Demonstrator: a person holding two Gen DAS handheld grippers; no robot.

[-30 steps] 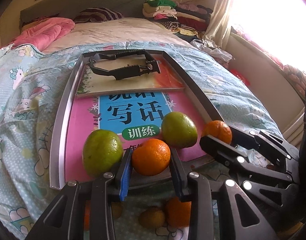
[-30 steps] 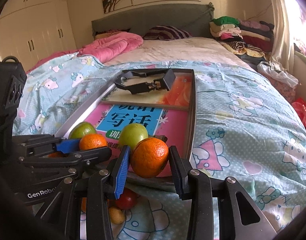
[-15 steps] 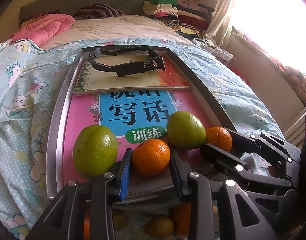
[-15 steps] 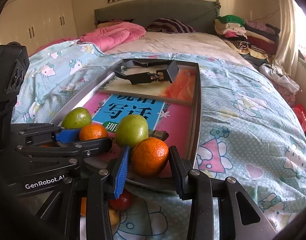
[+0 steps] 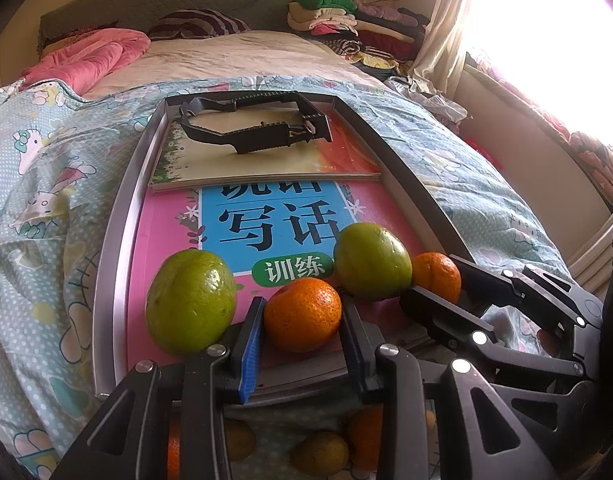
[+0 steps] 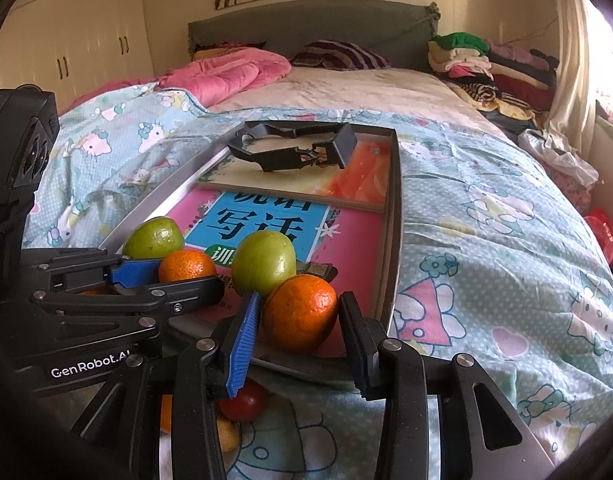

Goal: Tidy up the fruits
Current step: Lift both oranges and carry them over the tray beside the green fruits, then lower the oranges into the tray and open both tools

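Only the right wrist view shows a red fruit [image 6: 242,400] under the right gripper [image 6: 300,316]. That gripper's pads flank 1 orange [image 6: 300,312], seemingly touching it. The left gripper [image 5: 302,316] clamps another orange [image 5: 302,314] over the tray [image 5: 110,280], 2 green fruits [image 5: 190,300] flanking it.

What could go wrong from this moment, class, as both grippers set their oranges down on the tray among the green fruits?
1. The right gripper holds its orange against a green fruit; a nudge might roll that fruit.
2. This orange sits near the tray's front edge and could roll off onto the quilt once let go.
3. The left gripper holds its orange with the right gripper's fingers close beside; the tools might collide when pulling back.
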